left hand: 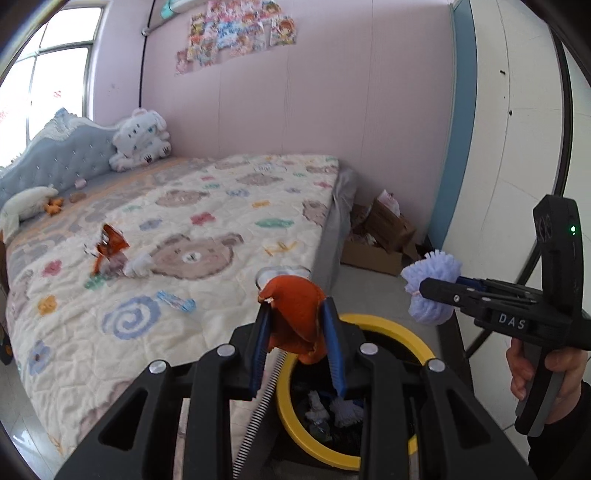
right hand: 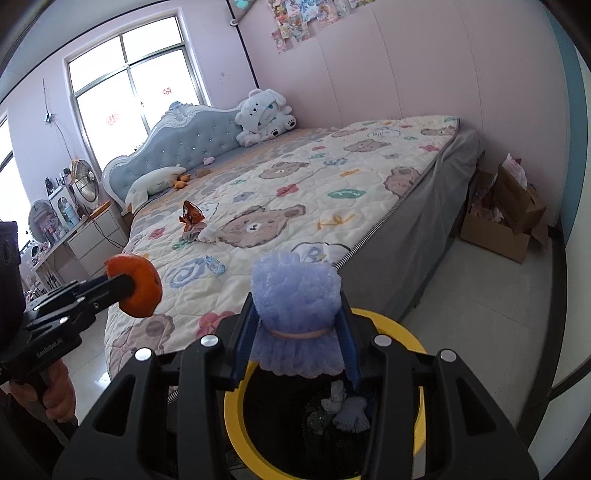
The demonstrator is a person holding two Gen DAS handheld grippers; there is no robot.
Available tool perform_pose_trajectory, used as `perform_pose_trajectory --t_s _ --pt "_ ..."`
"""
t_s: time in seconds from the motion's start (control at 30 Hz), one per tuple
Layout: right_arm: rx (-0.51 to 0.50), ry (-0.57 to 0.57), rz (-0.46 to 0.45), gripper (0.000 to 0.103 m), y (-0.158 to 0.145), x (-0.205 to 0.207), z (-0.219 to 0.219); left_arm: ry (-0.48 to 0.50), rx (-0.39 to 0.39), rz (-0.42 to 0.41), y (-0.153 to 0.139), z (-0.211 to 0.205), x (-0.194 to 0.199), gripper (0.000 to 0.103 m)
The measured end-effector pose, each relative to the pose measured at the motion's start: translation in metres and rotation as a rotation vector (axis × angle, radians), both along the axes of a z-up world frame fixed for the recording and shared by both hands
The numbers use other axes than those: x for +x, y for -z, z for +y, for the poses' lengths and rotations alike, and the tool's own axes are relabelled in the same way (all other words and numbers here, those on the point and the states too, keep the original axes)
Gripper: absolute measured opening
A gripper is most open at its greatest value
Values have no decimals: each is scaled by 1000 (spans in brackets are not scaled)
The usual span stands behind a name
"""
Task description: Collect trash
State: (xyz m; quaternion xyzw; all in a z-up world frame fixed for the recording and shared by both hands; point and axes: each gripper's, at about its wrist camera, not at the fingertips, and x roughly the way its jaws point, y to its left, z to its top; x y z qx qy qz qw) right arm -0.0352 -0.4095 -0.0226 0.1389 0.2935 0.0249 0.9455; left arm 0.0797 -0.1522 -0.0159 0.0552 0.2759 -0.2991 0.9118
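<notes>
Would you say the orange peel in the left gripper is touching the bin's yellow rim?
Apart. In the right wrist view the orange peel, clamped in the left gripper, hangs over the bed, clear of the yellow rim.

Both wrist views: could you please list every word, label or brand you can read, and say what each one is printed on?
"DAS" – on the body of the right gripper, seen in the left wrist view.
"GenRobot.AI" – on the body of the left gripper, seen in the right wrist view.
Wall posters: too blurred to read.
Letters on the bed quilt: too small to read reliably.
</notes>
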Motion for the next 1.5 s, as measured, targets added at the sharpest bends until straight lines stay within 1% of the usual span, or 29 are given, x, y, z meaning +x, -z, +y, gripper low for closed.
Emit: perform_pose_trajectory --t_s 0.23,0.43,0.63,0.8,0.93,1.03,1.07,1.1,1.23,1.33,1.4,1.5 --pt "29 12 58 39 22 -1 -9 49 35 83 33 -18 9 27" --pt "53 5 123 40 46 8 -13 80 70 157 63 -31 14 28" --pt "77 15 173 41 65 16 -20 93 72 220 82 -38 22 29" --pt "86 18 211 43 77 21 -24 102 74 228 88 -40 23 30" --pt "84 18 216 44 78 23 -22 105 64 216 85 -39 21 41" --pt "82 29 211 51 75 23 -24 99 44 213 82 -35 22 48" --pt "84 36 207 56 74 23 -25 98 36 215 81 -34 23 49" --pt "87 47 199 58 71 23 -27 95 27 214 79 -31 24 53" --pt "83 65 169 59 62 22 -30 76 9 187 73 -23 26 66" --pt "76 62 142 60 56 23 -28 60 -8 169 69 -15 29 72" --pt "68 61 117 65 51 25 -26 47 -19 164 68 -9 34 75" --pt "61 50 92 67 46 33 -21 16 -26 151 66 3 42 79"
